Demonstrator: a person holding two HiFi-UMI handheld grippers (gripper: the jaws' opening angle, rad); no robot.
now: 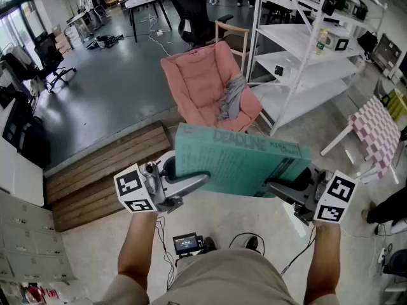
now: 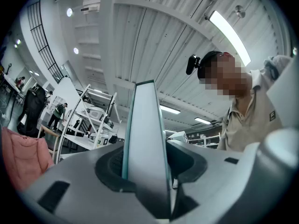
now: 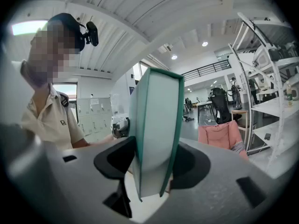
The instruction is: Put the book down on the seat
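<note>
I hold a teal hardback book flat in the air in front of me, one gripper at each near corner. The left gripper is shut on its left edge and the right gripper on its right edge. Seen along the left gripper, the book stands edge-on between the jaws. The right gripper shows the same book, with the spine and page block clamped. The seat is a pink padded chair further ahead on the floor, also visible as the pink chair. A grey cloth lies on its right side.
A low wooden platform lies to the left between me and the chair. White shelving stands right of the chair, and a checkered folding stand is at far right. A black office chair is behind. Cables and a small device lie at my feet.
</note>
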